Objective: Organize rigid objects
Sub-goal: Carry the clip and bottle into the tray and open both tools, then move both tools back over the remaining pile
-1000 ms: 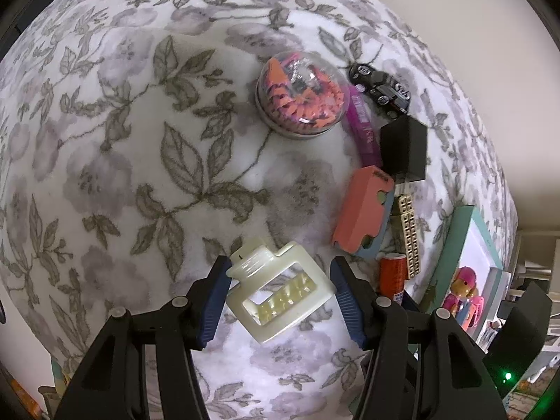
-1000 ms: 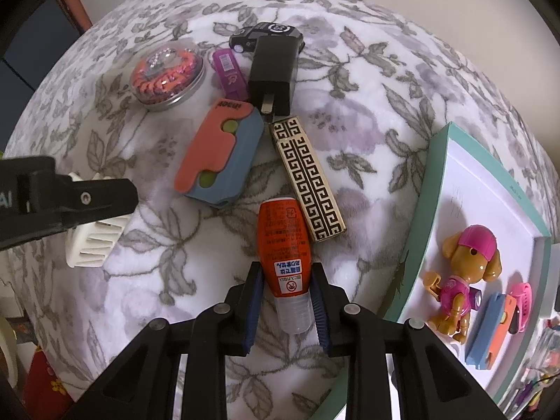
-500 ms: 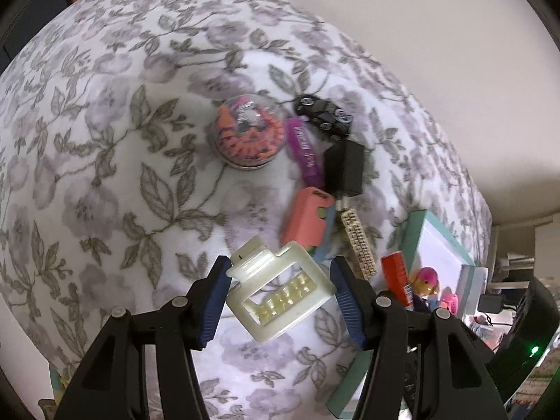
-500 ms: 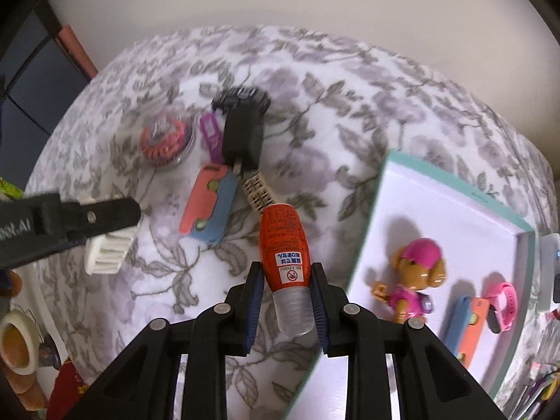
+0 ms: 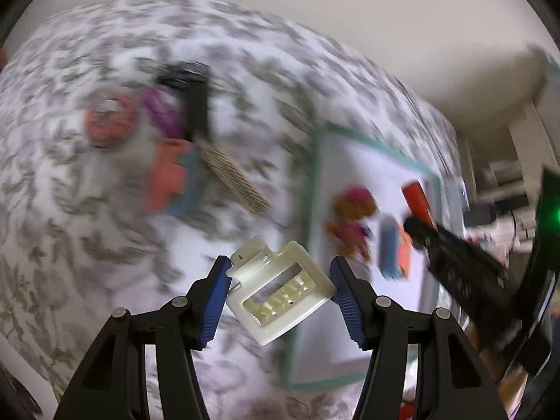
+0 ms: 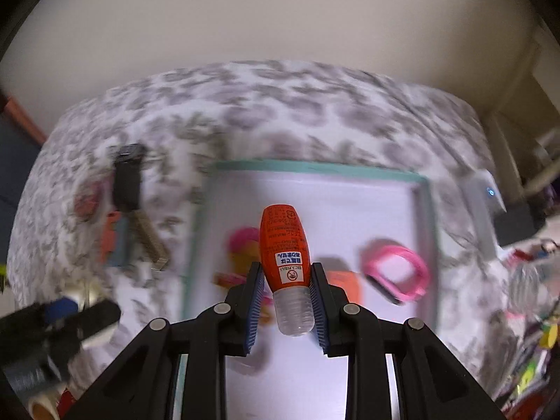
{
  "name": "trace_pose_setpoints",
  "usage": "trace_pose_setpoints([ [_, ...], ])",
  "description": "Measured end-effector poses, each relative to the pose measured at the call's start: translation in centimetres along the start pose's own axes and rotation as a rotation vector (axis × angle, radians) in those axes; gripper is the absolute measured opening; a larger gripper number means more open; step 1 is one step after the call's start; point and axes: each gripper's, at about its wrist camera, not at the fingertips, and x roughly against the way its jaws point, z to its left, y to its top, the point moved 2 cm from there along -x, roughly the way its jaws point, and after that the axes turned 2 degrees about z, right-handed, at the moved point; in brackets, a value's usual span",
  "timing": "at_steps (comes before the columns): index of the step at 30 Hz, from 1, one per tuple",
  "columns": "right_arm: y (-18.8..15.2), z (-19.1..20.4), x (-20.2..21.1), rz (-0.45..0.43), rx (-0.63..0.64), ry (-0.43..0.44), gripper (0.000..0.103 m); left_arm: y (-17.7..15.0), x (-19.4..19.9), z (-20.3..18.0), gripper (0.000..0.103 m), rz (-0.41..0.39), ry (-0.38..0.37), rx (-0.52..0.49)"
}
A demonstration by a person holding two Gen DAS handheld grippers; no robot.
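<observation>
- Left tongs (image 5: 280,288): ribbed blue pads clamped on a cream plastic hair claw clip (image 5: 280,288), boxy w/ a rectangular cut-out and a row of teeth inside; held tilted in the air, over the floral cloth just at 9 o'clock of the tray edge.
- Right tongs (image 6: 286,302): clenched on an orange glue bottle (image 6: 285,245), oval body, clear ribbed cap toward the camera; white label w/ blue Japanese print and a red prohibition mark, too small to read. It hangs over the tray.
- Tray (image 6: 315,168): shallow rectangle, teal rim, smooth white floor. Inside: pink plastic band (image 6: 397,274), a pink-capped toy pup (image 5: 351,218), an orange-and-blue item; all blurred.
- Table (image 5: 87,227): soft white cloth w/ grey leaf-and-flower print.
- At 9–10 o'clock of the tray, a cluster on the cloth: black charger block (image 6: 126,183), gold patterned bar (image 5: 232,178), coral-and-blue case (image 5: 171,178), purple piece, round orange tin (image 5: 108,124). No writing legible there.
</observation>
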Motion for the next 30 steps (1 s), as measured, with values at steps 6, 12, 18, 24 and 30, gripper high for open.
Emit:
trace_pose_setpoints([
  [6, -1.5, -4.5, -1.1, 0.062, -0.075, -0.068, 0.028, -2.6, -2.7, -4.0, 0.06, 0.083, 0.011, -0.113],
  [12, -2.4, -6.7, -2.0, 0.108, -0.114, -0.098, 0.028, -4.1, -4.7, -5.8, 0.06, 0.14, 0.018, -0.163],
  [18, -3.2, -7.3, -3.3, 0.175, -0.117, -0.127, 0.028, -5.3, -6.2, -7.2, 0.06, 0.174, 0.036, -0.196],
  [24, -3.2, -7.0, -3.6, 0.194, -0.102, -0.135, 0.028, -5.6, -7.4, -7.8, 0.06, 0.206, 0.036, -0.186],
  [30, -2.9, -6.3, -3.5, 0.192, -0.094, -0.137, 0.028, -5.4, -7.5, -7.7, 0.067, 0.21, 0.032, -0.163],
])
